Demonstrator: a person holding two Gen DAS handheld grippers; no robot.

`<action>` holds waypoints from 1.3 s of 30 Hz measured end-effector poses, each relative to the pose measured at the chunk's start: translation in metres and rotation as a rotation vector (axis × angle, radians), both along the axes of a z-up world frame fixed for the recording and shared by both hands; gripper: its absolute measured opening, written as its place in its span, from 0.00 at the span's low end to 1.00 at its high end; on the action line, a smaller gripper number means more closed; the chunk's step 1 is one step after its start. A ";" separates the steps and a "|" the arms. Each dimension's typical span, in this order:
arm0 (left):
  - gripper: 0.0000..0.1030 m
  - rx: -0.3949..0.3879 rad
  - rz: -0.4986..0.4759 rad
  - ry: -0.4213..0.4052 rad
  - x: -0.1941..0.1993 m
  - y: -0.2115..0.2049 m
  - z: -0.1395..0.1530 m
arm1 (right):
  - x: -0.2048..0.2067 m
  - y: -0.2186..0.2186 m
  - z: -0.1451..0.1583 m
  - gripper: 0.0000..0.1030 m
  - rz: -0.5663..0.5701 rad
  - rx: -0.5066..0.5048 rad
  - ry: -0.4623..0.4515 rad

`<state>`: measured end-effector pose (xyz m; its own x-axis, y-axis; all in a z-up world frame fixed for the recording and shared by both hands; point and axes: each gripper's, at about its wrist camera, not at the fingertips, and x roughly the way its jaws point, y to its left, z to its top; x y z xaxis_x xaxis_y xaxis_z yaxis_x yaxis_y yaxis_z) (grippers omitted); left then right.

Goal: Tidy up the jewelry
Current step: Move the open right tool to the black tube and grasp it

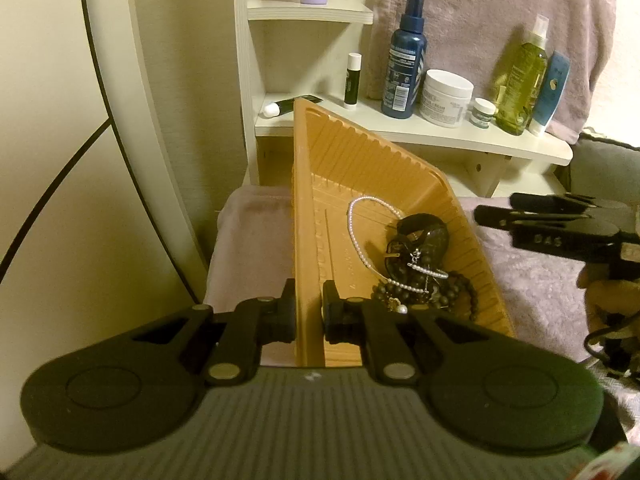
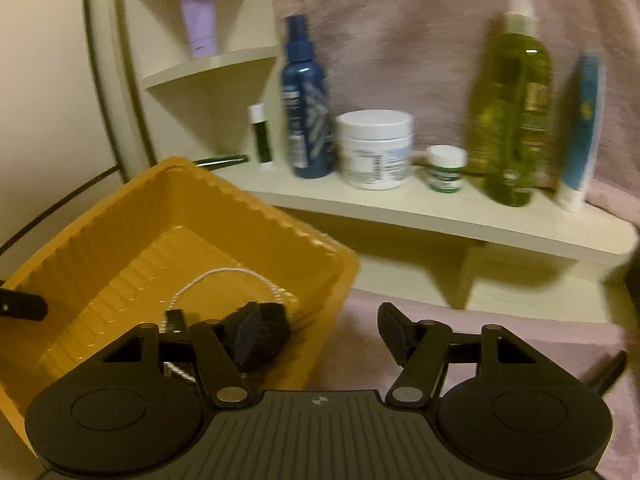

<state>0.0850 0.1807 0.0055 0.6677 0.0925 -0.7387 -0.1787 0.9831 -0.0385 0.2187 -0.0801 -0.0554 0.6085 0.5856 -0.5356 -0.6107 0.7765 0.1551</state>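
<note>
An orange plastic tray (image 1: pixel 340 160) is tilted up on one side, its left rim clamped between the fingers of my left gripper (image 1: pixel 309 312). Jewelry has slid into its lower corner: a pearl necklace (image 1: pixel 354 232), a black watch (image 1: pixel 424 232), dark bead bracelets (image 1: pixel 460 292) and a pearl clip. My right gripper (image 2: pixel 320 332) is open and empty, just right of the tray's near corner; it shows at the right edge of the left wrist view (image 1: pixel 532 220). In the right wrist view the tray (image 2: pixel 120 216) holds the necklace (image 2: pixel 224 276) and the watch (image 2: pixel 272 328).
A white shelf (image 1: pixel 440 136) behind the tray carries a blue spray bottle (image 1: pixel 404 60), a white cream jar (image 1: pixel 446 98), a small jar (image 1: pixel 483 112), a green bottle (image 1: pixel 520 76), a blue tube (image 1: pixel 550 92) and a lip balm (image 1: pixel 353 78). Pink towel covers the surface (image 1: pixel 540 292).
</note>
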 end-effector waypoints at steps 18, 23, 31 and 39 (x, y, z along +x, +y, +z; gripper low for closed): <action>0.10 0.002 -0.001 0.001 0.000 0.000 0.000 | 0.011 -0.125 -0.015 0.63 -0.390 0.003 0.017; 0.10 0.003 0.001 0.003 -0.001 0.000 0.000 | 0.024 -0.149 -0.027 0.63 -0.478 -0.014 0.029; 0.10 0.005 0.002 0.008 0.000 0.000 0.000 | 0.043 -0.165 -0.048 0.63 -0.547 0.004 0.066; 0.10 0.005 0.005 0.016 0.000 0.001 -0.002 | 0.064 -0.155 -0.058 0.52 -0.556 -0.010 0.105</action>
